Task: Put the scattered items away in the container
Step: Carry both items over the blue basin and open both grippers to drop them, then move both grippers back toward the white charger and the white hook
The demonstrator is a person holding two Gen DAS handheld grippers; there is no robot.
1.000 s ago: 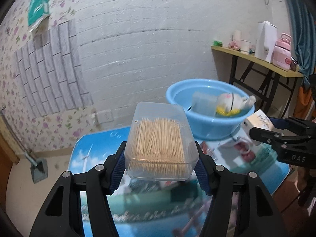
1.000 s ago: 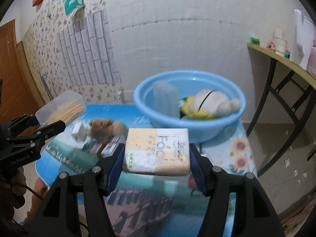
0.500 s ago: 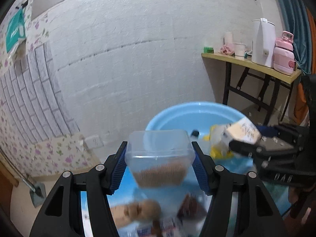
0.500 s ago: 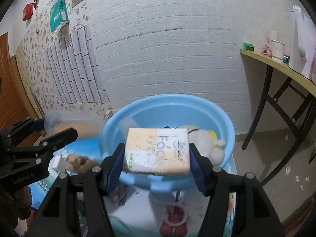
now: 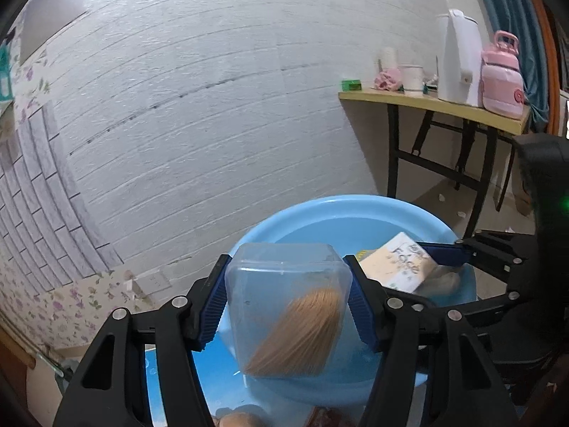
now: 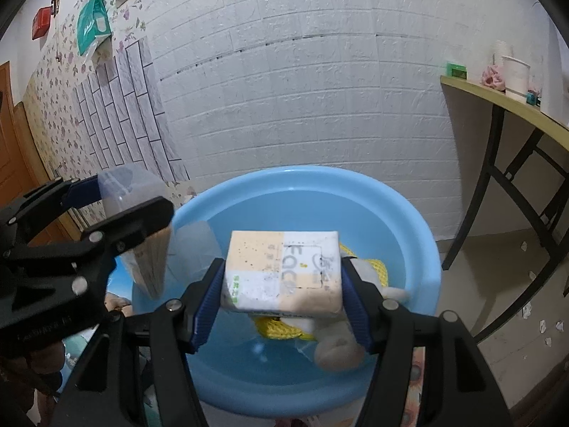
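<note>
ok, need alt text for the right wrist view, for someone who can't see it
The right gripper holds a facial tissue pack over a blue plastic basin containing a plush toy. At left, the left gripper holds a clear toothpick box above the basin's rim, against a white brick wall.

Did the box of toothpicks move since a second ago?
Yes. The toothpick box, clamped in the left gripper, went forward from above the table to the blue basin, which now lies right under it, and it tipped too.
</note>
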